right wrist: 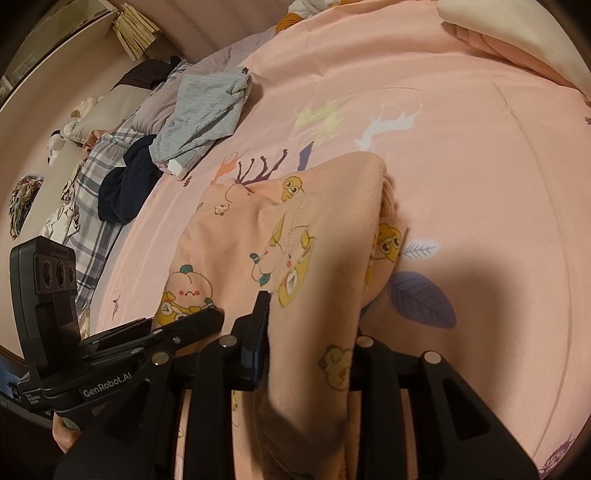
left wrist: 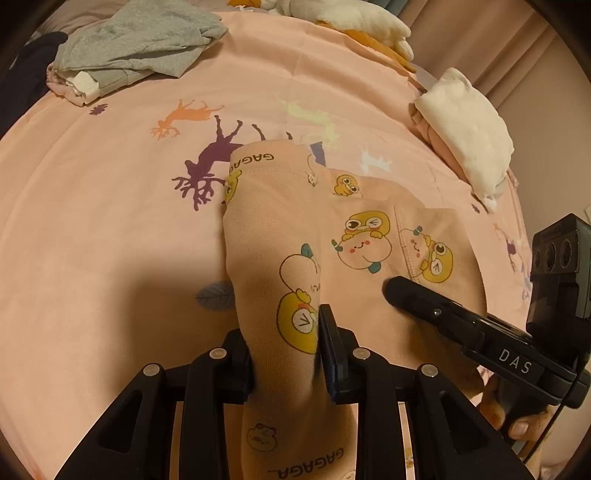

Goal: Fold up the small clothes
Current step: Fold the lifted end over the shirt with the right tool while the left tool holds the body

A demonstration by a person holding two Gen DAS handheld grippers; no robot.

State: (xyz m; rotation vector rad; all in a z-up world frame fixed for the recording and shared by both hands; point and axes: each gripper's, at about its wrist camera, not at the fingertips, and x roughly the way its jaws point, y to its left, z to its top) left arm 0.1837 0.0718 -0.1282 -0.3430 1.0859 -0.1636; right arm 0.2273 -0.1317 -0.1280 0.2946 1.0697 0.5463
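Observation:
A small peach garment with yellow cartoon prints and "GAGAGA" lettering lies partly on the pink bedsheet. My left gripper is shut on one edge of it and holds that edge up. My right gripper is shut on another edge of the same garment, which drapes over its fingers. The right gripper also shows in the left wrist view, resting against the garment's right side. The left gripper shows in the right wrist view at the garment's left edge.
A grey garment lies crumpled at the far left of the bed, with dark and plaid clothes beside it. A folded white and pink pile sits at the far right. Plush toys lie at the far edge.

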